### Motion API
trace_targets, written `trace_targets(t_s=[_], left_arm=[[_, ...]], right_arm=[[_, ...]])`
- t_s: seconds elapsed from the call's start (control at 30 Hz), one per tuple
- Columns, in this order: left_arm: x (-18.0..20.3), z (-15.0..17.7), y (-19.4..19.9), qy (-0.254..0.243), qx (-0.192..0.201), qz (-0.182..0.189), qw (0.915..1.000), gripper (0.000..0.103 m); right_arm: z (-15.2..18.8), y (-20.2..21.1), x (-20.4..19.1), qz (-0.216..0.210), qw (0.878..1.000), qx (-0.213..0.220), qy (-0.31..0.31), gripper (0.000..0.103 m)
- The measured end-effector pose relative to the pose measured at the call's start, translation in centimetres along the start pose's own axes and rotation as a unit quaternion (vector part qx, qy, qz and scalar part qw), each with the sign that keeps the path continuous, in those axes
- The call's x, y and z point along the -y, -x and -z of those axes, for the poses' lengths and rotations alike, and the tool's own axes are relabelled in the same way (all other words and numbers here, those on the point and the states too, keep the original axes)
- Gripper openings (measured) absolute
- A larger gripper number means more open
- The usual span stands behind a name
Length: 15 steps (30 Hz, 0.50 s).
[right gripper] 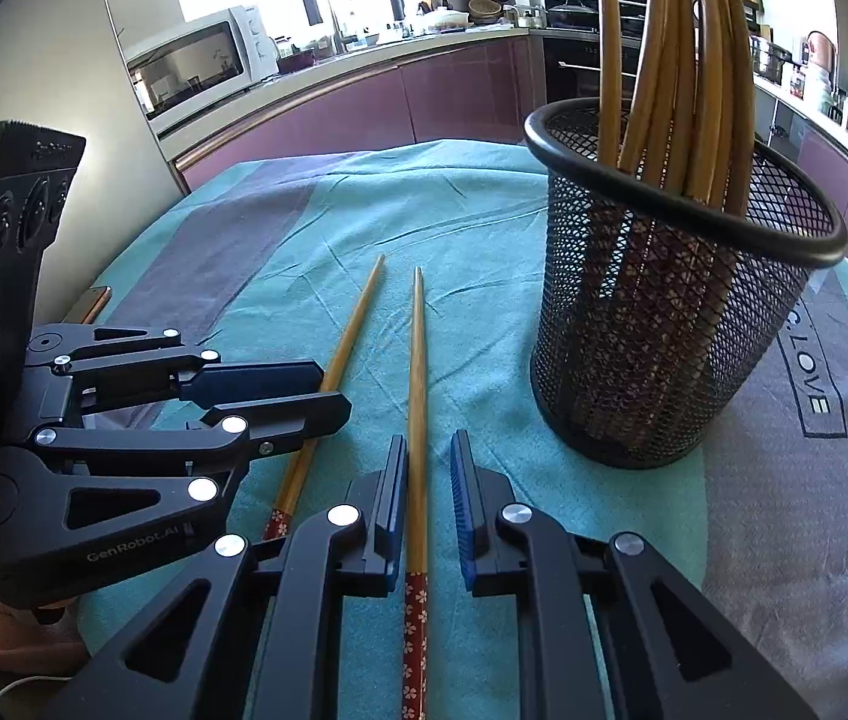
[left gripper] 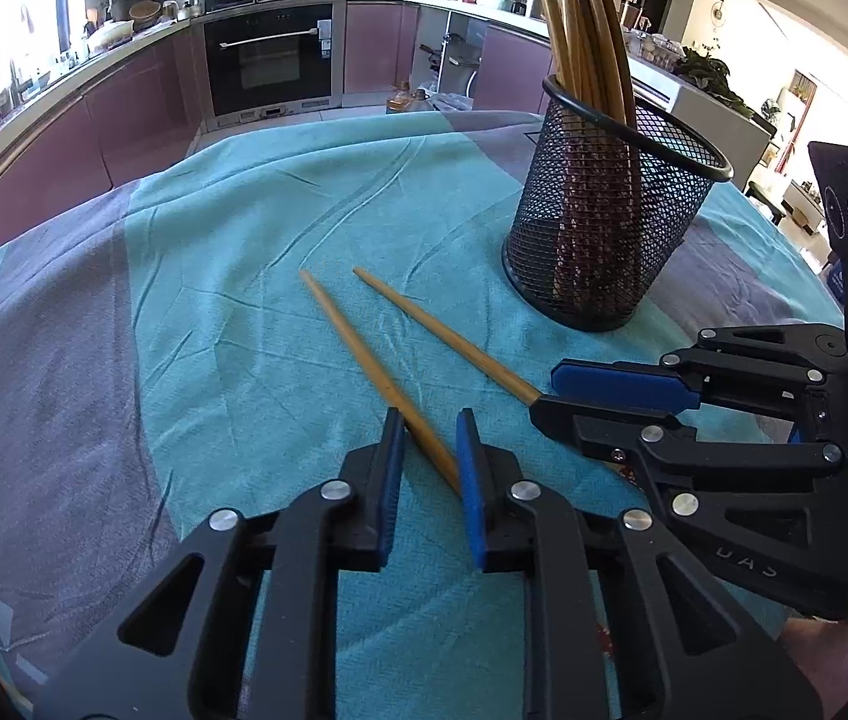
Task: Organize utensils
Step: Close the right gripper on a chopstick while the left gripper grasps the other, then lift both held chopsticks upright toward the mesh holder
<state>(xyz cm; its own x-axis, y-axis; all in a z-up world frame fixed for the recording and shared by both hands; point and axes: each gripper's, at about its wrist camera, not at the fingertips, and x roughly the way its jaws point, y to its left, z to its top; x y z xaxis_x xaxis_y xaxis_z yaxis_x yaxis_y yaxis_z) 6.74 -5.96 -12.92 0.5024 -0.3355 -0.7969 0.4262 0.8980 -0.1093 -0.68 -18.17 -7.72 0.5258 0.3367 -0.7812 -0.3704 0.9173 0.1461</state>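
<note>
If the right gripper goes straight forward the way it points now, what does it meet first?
The right gripper is open around a chopstick that lies along its pointing line, so it would mostly slide along that. Beyond the tip there is only cloth. The basket stands to the right, probably outside the path.

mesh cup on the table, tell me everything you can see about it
The mesh cup is a round black wire-mesh holder with a solid black rim, narrowing slightly toward its base. It stands upright on the teal and grey cloth, to the right of the two loose chopsticks lying there. A bundle of wooden chopsticks stands inside, tips up, their red patterned ends visible through the mesh near the bottom. Neither set of tongs touches it.
</note>
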Motion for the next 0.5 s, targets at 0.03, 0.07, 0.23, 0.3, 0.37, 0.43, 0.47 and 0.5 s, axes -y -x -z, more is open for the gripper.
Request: trace_targets(t_s=[0.03, 0.07, 0.23, 0.3, 0.37, 0.43, 0.47, 0.5], left_arm=[[0.0, 0.0, 0.0, 0.001, 0.0, 0.001, 1.0, 0.017], [-0.1, 0.0, 0.0, 0.002, 0.0, 0.002, 1.0, 0.016], [-0.7, 0.0, 0.2, 0.008, 0.0, 0.003, 1.0, 0.011], [-0.9, 0.0, 0.3, 0.012, -0.001, 0.003, 0.9999, 0.01], [-1.1, 0.0, 0.3, 0.016, -0.001, 0.0, 0.9999, 0.009], [-1.1, 0.1, 0.3, 0.021, -0.001, 0.001, 0.9998, 0.009], [-1.2, 0.1, 0.4, 0.023, -0.001, 0.0, 0.9997, 0.009], [-1.3, 0.2, 0.5, 0.023, -0.001, 0.0, 0.9997, 0.009]], right_arm=[[0.0, 0.0, 0.1, 0.0, 1.0, 0.0, 0.0, 0.013], [-0.1, -0.1, 0.1, 0.0, 1.0, 0.0, 0.0, 0.013], [-0.1, -0.1, 0.2, 0.003, 1.0, 0.002, -0.001, 0.01], [-0.1, -0.1, 0.4, 0.0, 1.0, 0.003, -0.006, 0.006], [0.0, 0.0, 0.7, -0.005, 1.0, 0.003, -0.013, 0.006], [0.0, 0.1, 1.0, -0.011, 1.0, 0.005, -0.021, 0.006], [0.1, 0.2, 1.2, -0.017, 1.0, 0.005, -0.025, 0.006], [0.1, 0.3, 1.3, -0.021, 0.999, 0.006, -0.029, 0.006]])
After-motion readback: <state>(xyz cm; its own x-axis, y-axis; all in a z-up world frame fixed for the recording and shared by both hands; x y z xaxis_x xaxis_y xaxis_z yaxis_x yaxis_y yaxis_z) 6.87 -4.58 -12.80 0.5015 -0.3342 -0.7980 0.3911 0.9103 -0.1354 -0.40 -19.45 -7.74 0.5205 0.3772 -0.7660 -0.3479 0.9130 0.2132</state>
